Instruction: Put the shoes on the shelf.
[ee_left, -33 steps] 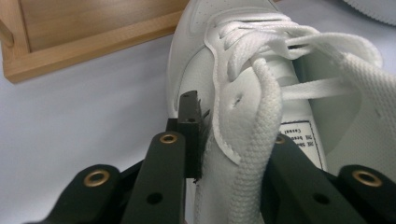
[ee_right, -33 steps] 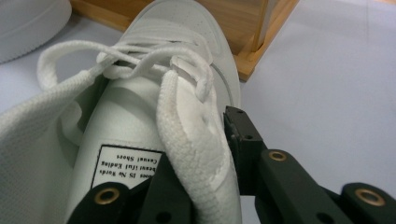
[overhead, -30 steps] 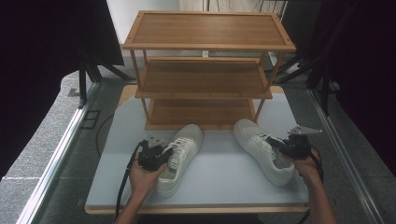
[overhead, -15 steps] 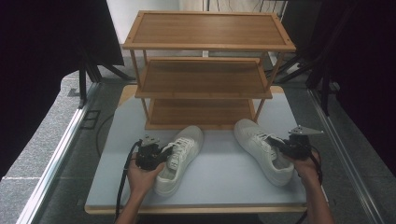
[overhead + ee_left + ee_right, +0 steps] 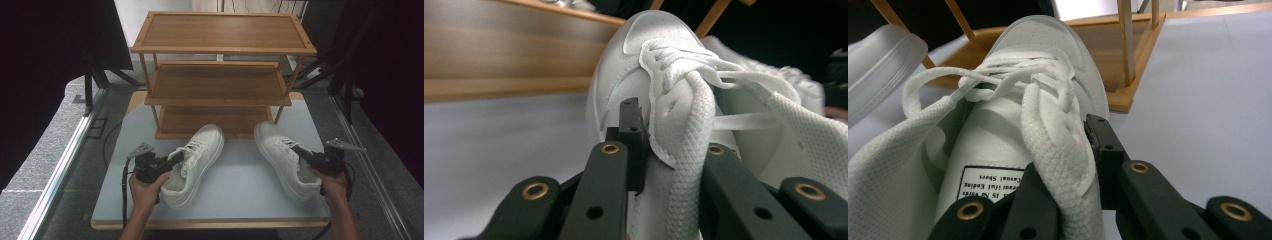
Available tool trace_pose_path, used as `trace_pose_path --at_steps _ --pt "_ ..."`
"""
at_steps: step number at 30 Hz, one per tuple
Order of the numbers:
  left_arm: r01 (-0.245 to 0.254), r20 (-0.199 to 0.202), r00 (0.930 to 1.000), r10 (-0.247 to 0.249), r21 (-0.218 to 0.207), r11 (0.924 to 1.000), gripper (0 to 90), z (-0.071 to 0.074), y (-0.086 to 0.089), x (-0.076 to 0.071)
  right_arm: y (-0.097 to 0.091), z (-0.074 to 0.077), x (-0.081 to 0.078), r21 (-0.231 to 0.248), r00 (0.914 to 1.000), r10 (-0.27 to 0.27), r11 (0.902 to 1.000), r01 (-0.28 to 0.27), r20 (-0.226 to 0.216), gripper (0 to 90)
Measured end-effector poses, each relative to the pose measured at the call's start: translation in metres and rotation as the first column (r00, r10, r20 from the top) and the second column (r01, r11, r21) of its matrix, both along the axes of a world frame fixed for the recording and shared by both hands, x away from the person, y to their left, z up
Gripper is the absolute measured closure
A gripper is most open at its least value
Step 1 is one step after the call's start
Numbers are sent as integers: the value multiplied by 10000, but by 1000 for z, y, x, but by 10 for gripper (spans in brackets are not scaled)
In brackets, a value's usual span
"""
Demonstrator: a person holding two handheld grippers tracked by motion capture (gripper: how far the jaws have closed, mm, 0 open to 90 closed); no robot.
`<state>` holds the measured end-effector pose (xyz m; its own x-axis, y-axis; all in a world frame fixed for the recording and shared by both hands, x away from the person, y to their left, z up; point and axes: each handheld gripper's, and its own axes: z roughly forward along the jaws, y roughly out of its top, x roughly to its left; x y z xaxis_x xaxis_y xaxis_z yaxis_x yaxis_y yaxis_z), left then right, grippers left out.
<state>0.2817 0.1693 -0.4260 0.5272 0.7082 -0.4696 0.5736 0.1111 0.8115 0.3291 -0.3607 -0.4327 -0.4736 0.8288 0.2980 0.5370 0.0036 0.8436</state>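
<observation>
Both white laced sneakers (image 5: pixel 195 162) lifted.

1. The left hand (image 5: pixel 145 187) comes in from six o'clock, with its forearm angling toward twelve.
2. The left gripper (image 5: pixel 175 159) points toward two o'clock, its jaws clamped on the side wall of the left shoe (image 5: pixel 195 162).
3. The right hand (image 5: pixel 332 182) enters from five o'clock.
4. The right gripper (image 5: pixel 299 150) points toward ten o'clock, its jaws clamped on the collar of the right shoe (image 5: pixel 282 157).
</observation>
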Motion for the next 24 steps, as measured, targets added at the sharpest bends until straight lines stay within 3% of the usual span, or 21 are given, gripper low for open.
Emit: trace_pose_path --at_steps 2,3,7,8,9,10,16,17,20,22,24 --pt "44 11 10000 -44 -183 9998 811 1 2 0 0 0 -2 200 10000 -50 9998 50 -3 835" --pt "49 38 10000 -47 -584 9983 812 2 5 -1 0 2 -5 607 9999 -152 9980 148 52 835" --pt "34 182 9998 -10 -1322 9912 811 5 11 -4 0 5 -11 1333 9993 -180 9910 137 314 835" --pt "34 182 9998 -10 -1322 9912 812 5 11 -4 0 5 -11 1333 9993 -180 9910 137 314 835" --pt "104 292 9996 -56 -1664 9860 811 8 14 -5 0 7 -12 1849 9991 -143 9827 68 390 836" --pt "181 354 9993 -119 -1812 9833 812 10 16 -6 1 8 -13 1998 9990 -135 9798 49 420 836" --pt "343 660 9976 -206 -2147 9761 812 22 22 -7 6 14 -16 2600 9976 86 9653 -263 687 836" --pt "304 733 9972 -144 -2217 9746 812 26 24 -7 9 16 -17 2932 9970 179 9553 -392 751 835" --pt "236 787 9969 -59 -2252 9740 812 30 25 -7 12 17 -17 3099 9969 224 9497 -446 749 836" --pt "134 829 9965 65 -2365 9715 812 34 26 -6 18 19 -18 3469 9966 137 9370 -411 811 836" --pt "127 836 9965 77 -2415 9703 811 35 26 -5 20 20 -18 3499 9966 158 9358 -433 811 836"
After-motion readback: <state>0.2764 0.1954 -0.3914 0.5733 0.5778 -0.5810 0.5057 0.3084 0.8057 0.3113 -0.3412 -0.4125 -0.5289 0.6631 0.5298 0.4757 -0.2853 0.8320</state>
